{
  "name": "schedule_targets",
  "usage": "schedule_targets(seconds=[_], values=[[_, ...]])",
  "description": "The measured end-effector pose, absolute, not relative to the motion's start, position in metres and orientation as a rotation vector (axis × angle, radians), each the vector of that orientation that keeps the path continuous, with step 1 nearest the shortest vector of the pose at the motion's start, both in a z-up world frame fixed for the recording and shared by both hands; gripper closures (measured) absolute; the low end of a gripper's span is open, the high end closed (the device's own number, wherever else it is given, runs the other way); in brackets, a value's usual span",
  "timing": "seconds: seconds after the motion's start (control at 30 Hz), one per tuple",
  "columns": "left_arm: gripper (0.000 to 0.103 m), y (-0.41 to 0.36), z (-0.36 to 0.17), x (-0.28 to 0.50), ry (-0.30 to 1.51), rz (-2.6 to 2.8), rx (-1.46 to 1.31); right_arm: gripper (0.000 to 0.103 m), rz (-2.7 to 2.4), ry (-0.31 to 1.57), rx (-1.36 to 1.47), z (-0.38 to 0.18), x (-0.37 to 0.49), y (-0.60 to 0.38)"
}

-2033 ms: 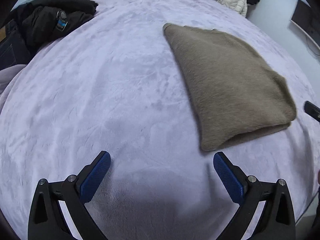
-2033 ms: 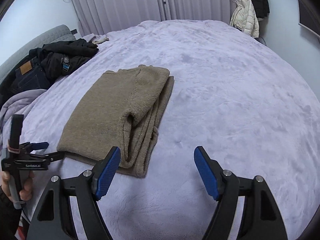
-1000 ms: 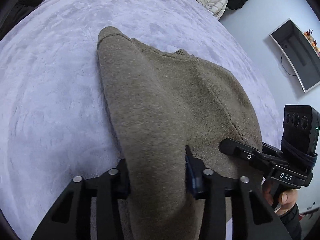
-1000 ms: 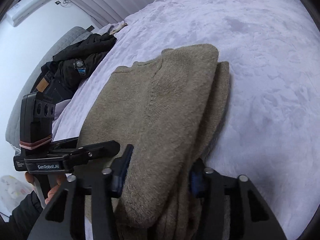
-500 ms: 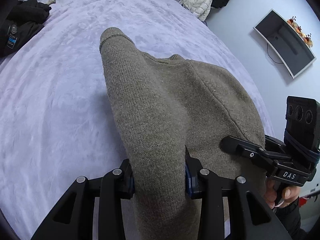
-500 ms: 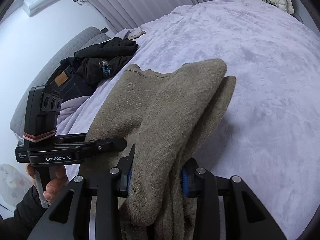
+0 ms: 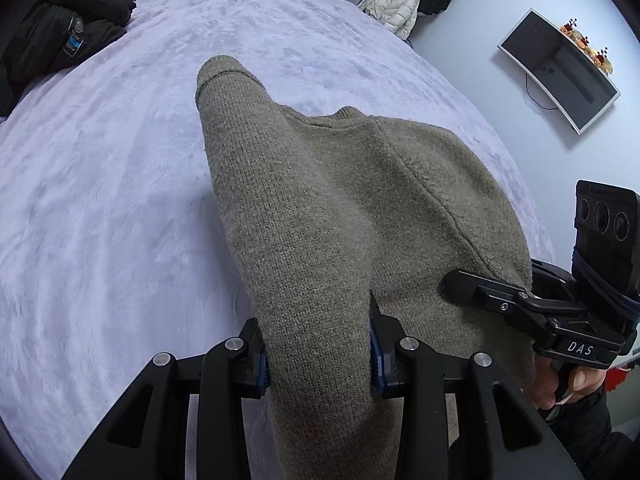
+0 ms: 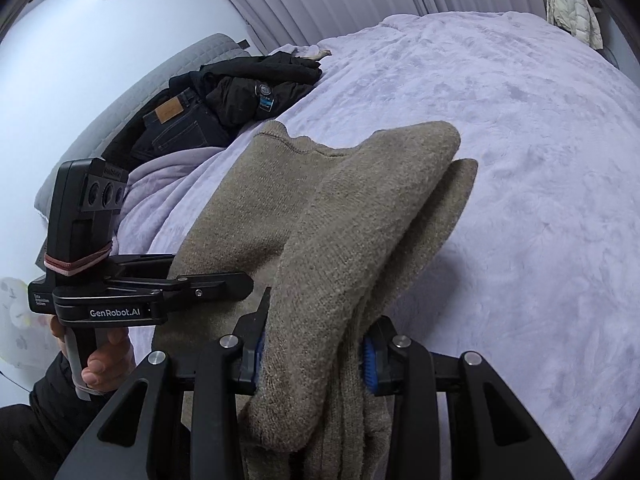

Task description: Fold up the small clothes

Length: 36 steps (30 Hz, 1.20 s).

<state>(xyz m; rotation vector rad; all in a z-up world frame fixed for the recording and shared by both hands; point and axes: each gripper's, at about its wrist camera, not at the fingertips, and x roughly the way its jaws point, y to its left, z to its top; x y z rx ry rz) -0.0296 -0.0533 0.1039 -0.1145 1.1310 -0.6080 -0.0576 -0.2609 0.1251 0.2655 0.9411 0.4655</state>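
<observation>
The sweater [image 7: 320, 208] is a plain taupe-brown knit, without pattern. The bed cover [image 7: 100, 200] is pale lilac plush with a faint mottled sheen. Each claw, left [image 7: 318, 354] and right [image 8: 312, 354], is black with blue pads [image 8: 369, 362] and silver rivets. The jacket [image 8: 256, 88] is black, the jeans [image 8: 180, 124] dark indigo with a tan patch. The puffer coat [image 7: 394, 12] is cream.

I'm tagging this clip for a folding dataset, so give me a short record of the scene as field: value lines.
surface: bed with a lilac blanket
garment: olive-brown knitted sweater, partly folded, near end raised off the blanket
left gripper: shut on the sweater's near edge
right gripper: shut on several layers of the sweater
other clothes: black jacket and dark jeans at the bed's far edge
background: cream puffer jacket hanging, wall screen
</observation>
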Motion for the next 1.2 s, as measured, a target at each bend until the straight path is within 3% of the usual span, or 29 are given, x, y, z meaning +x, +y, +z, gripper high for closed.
schedule_targets(seconds=[0.1,0.13,0.2,0.27,0.3,0.33,0.47,0.67,0.87,1.13,1.17,1.2], values=[[0.065,-0.048,0.076,-0.034,1.152,-0.584,-0.124,0.064,0.456,0.947,0.234,0.103,-0.067,-0.252],[0.060,-0.047,0.066,-0.036,1.154,-0.572,-0.118,0.064,0.453,0.953,0.220,0.094,-0.068,-0.249],[0.044,-0.040,0.054,-0.043,1.122,-0.526,-0.127,0.060,0.424,0.983,0.216,0.072,-0.068,-0.249],[0.019,-0.026,0.055,-0.053,1.077,-0.478,-0.138,0.044,0.362,0.996,0.216,0.060,-0.070,-0.256],[0.019,-0.019,0.059,-0.059,1.060,-0.471,-0.145,0.035,0.323,0.990,0.223,0.059,-0.074,-0.265],[0.019,-0.012,0.063,-0.065,1.040,-0.469,-0.156,0.032,0.290,0.971,0.241,0.062,-0.079,-0.274],[0.019,0.003,0.096,-0.088,0.904,-0.456,-0.121,0.032,0.173,0.874,0.238,0.089,-0.110,-0.299],[0.019,-0.056,0.122,-0.107,0.761,-0.678,0.040,0.032,0.352,0.732,-0.068,0.131,-0.142,-0.239],[0.019,-0.071,0.051,-0.071,0.938,-0.629,0.106,0.030,0.397,0.842,-0.244,0.074,-0.137,-0.212],[0.018,-0.077,0.074,-0.075,0.916,-0.588,0.149,0.029,0.458,0.835,-0.176,0.078,-0.136,-0.232],[0.014,-0.077,0.076,-0.073,0.909,-0.575,0.158,0.029,0.473,0.826,-0.167,0.085,-0.135,-0.235],[0.001,-0.078,0.078,-0.067,0.905,-0.546,0.171,0.028,0.481,0.806,-0.158,0.092,-0.134,-0.239]])
